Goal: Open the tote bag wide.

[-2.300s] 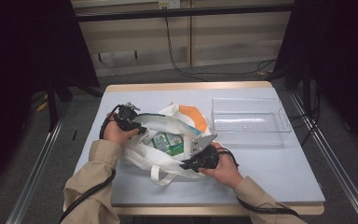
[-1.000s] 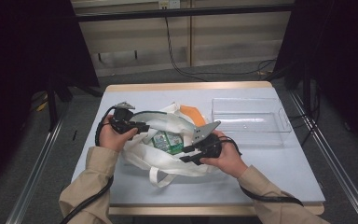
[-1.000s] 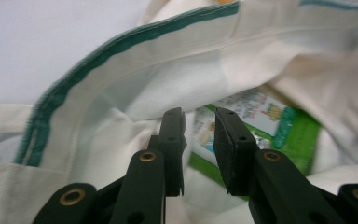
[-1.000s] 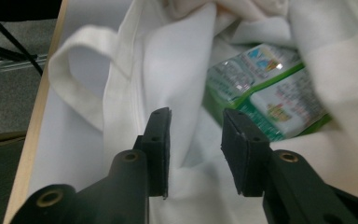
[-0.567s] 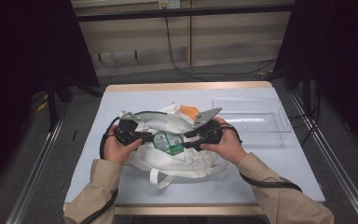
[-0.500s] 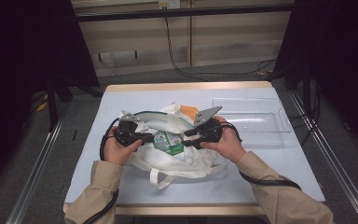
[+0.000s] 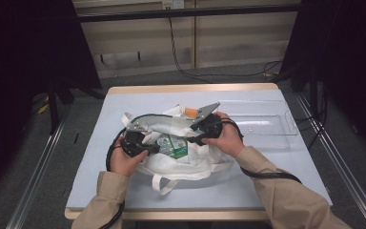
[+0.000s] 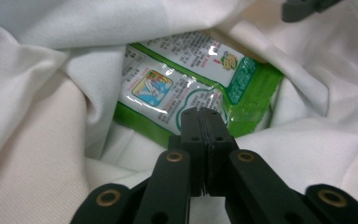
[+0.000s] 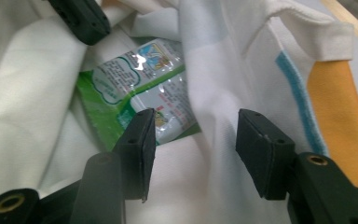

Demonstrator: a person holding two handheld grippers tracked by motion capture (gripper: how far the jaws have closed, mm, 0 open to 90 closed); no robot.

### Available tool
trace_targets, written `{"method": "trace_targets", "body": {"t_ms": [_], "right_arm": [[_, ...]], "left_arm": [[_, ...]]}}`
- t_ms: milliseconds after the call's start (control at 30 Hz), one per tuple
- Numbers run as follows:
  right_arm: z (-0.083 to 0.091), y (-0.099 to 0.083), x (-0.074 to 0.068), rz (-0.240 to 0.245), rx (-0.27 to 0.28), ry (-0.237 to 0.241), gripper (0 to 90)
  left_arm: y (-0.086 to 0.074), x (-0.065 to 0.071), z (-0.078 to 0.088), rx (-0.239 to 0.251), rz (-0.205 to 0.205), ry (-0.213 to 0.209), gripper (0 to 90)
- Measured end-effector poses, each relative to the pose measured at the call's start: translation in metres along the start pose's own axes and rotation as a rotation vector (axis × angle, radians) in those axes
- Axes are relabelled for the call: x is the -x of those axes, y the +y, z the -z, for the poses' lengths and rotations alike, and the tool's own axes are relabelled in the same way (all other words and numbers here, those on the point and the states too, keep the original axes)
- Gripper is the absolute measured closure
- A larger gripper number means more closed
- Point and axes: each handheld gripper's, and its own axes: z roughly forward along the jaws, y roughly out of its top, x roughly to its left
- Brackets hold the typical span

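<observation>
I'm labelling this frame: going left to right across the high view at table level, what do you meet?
Left gripper → green packet inside the white cloth bag → right gripper → clear plastic tray.

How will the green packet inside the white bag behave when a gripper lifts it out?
The green packet has glossy, wrinkled film, so it is probably slippery and will flex rather than stay stiff. It looks flat and thin, so likely light. The soft white bag folds over its edges and may drag on it.
</observation>
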Motion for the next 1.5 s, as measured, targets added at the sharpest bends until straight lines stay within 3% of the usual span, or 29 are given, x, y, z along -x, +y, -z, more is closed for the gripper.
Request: {"method": "trace_targets", "body": {"t_ms": [100, 200, 267, 433, 600, 733, 1033, 1400, 1500], "right_arm": [[-0.004, -0.002, 0.003, -0.002, -0.016, -0.019, 50.2], [-0.007, -0.001, 0.003, 0.028, -0.036, -0.042, 52.4], [-0.010, 0.000, 0.003, 0.022, -0.039, -0.063, 53.0], [-0.020, -0.002, 0.005, 0.034, -0.079, -0.098, 65.4], [-0.025, -0.004, 0.006, 0.021, -0.116, -0.105, 88.1], [-0.024, -0.002, 0.009, -0.030, -0.128, -0.098, 89.8], [-0.012, 0.005, 0.024, -0.112, -0.073, -0.116, 90.0], [-0.012, 0.008, 0.036, -0.166, -0.074, -0.135, 90.0], [-0.012, 0.010, 0.038, -0.156, -0.074, -0.137, 90.0]], "left_arm": [[-0.002, 0.001, -0.001, -0.025, -0.012, -0.003, 90.0], [-0.005, 0.001, -0.002, -0.034, -0.013, -0.004, 90.0], [-0.007, 0.001, -0.001, -0.028, -0.002, -0.008, 90.0], [-0.012, 0.002, -0.001, -0.042, -0.012, -0.017, 90.0], [-0.015, 0.001, 0.001, -0.040, -0.006, -0.029, 90.0], [-0.016, 0.002, 0.001, -0.046, -0.013, -0.032, 90.0], [-0.019, 0.003, -0.001, -0.057, -0.007, -0.048, 90.0], [-0.024, 0.003, -0.001, -0.059, -0.008, -0.051, 90.0], [-0.026, 0.003, 0.000, -0.058, -0.003, -0.051, 90.0]]}}
